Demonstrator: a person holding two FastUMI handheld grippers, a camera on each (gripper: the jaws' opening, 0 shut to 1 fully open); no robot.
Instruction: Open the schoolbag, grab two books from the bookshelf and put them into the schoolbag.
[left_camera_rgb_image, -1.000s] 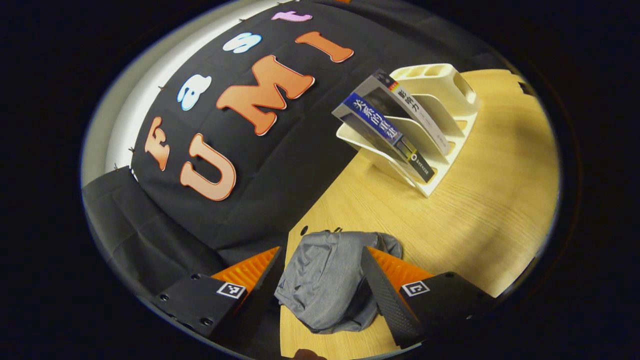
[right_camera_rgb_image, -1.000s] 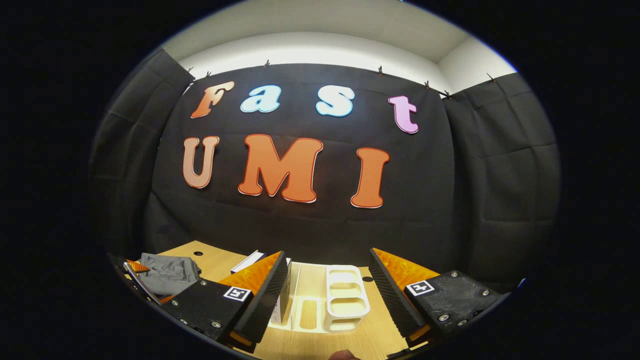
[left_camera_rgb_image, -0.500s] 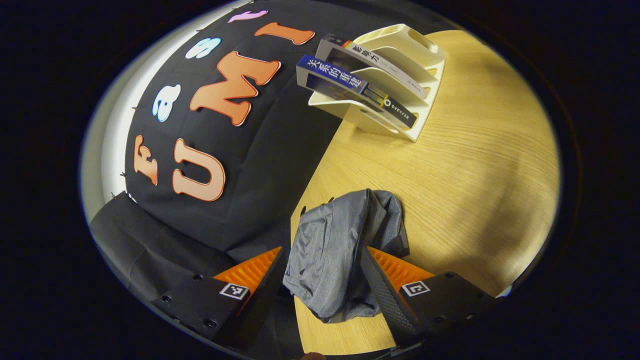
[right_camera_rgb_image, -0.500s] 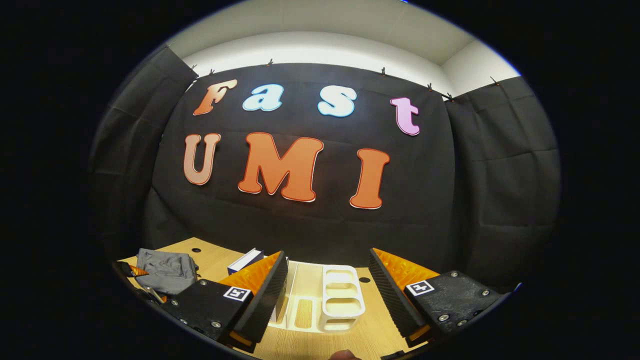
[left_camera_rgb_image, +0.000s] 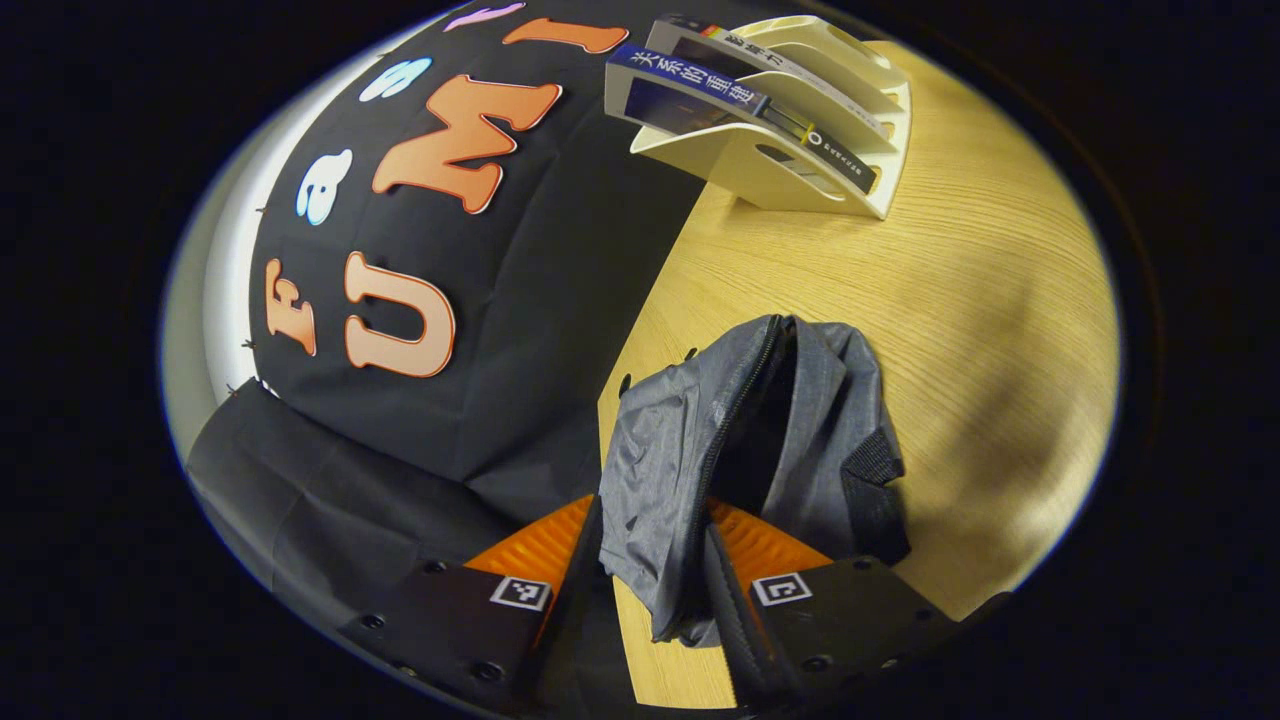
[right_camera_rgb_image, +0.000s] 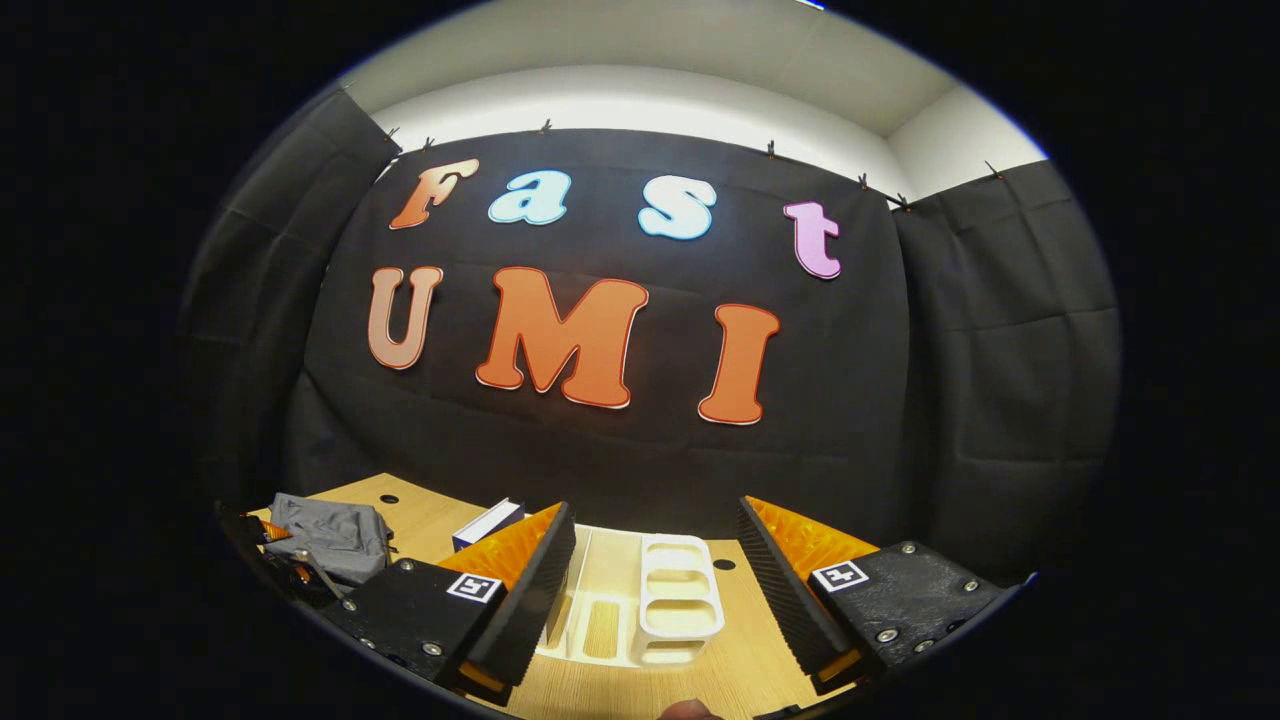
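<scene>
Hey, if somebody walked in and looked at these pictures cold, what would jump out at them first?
Probably the grey schoolbag on the wooden table, its zip gaping, one flap pinched in the left claw. Next, the white bookshelf near the table's far edge, holding two leaning books. In the right gripper view, the right claw hangs open, facing that shelf.

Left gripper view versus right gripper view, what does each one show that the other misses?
Left gripper view: the schoolbag's unzipped mouth, its near flap pinched between the left hand-held gripper's fingers, and two book spines in the bookshelf.

Right gripper view: the open right hand-held gripper above the bookshelf's top compartments, and the pale wall band above the cloth.

Shared: schoolbag, bookshelf, wooden table.
</scene>
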